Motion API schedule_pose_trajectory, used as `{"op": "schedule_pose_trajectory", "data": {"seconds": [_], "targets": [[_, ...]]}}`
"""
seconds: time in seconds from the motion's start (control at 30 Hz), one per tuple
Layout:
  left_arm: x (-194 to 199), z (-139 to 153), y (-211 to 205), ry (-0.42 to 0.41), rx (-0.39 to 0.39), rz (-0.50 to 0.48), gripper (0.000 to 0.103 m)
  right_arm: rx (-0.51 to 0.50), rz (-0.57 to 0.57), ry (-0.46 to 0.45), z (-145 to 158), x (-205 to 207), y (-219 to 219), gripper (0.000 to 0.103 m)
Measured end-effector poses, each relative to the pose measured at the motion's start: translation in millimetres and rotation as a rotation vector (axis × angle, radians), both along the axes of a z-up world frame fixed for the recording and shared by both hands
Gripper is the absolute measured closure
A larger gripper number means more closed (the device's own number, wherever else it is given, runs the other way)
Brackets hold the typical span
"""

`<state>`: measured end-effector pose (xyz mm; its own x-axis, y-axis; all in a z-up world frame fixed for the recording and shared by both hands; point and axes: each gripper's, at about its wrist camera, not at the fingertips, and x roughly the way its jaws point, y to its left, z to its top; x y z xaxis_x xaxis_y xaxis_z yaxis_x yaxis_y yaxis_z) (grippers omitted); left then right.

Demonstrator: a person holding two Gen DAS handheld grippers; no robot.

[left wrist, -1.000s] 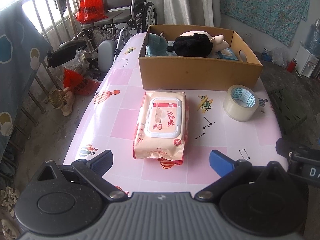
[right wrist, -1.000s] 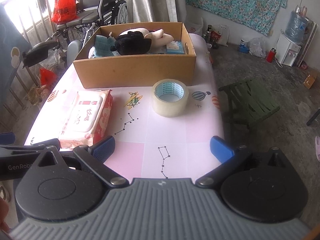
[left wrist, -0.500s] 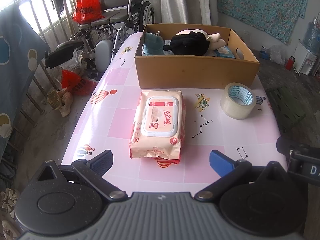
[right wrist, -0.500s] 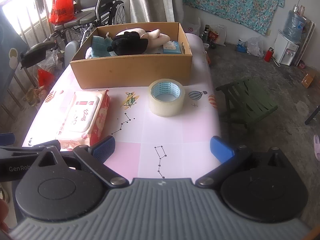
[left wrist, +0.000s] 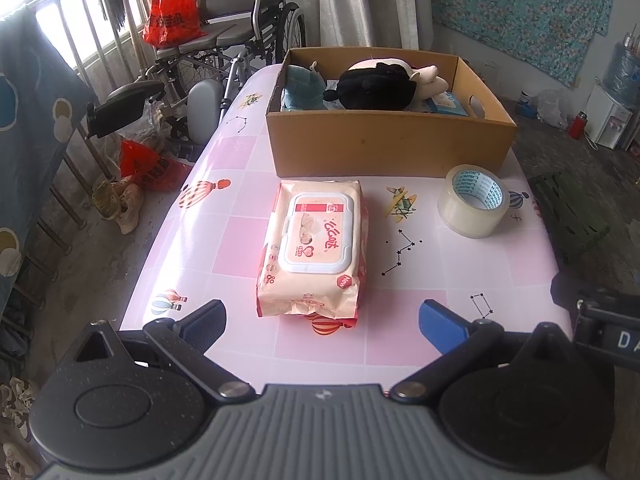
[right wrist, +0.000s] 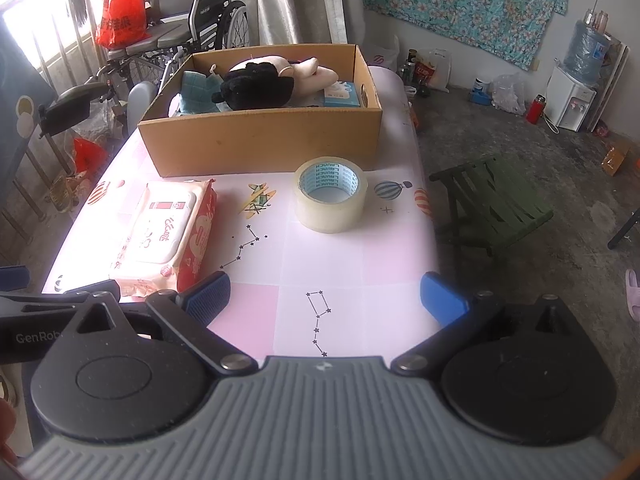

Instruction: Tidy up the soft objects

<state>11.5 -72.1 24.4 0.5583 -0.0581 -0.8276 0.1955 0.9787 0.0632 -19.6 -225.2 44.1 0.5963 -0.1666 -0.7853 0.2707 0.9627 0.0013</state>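
A pink pack of wet wipes (left wrist: 314, 246) lies flat on the pink table (left wrist: 240, 240), just in front of a cardboard box (left wrist: 388, 146). It also shows in the right wrist view (right wrist: 164, 236). The box (right wrist: 260, 142) holds a black-and-cream plush toy (left wrist: 380, 84), a teal cloth (left wrist: 304, 88) and a small blue packet (left wrist: 446, 102). My left gripper (left wrist: 322, 322) is open and empty, just short of the wipes. My right gripper (right wrist: 324, 300) is open and empty, above the table's near edge.
A roll of clear tape (left wrist: 474, 200) stands right of the wipes, also seen in the right wrist view (right wrist: 330, 194). A wheelchair (left wrist: 224, 52) with a red bag stands behind the table on the left. A green stool (right wrist: 494, 206) stands on the floor to the right.
Both grippers have drawn back from the table a little, so the wipes, tape and box look farther away. Both stay open. Nothing on the table has moved.
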Motion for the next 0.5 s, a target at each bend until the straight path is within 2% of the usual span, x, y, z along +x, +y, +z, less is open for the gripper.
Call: {"op": "schedule_pose_trajectory", "data": {"seconds": [0.5], "targets": [[0.6, 0.5, 0.4, 0.004, 0.000, -0.004, 0.000, 0.001, -0.003, 0.002, -0.4, -1.0, 0.3, 0.001]]}}
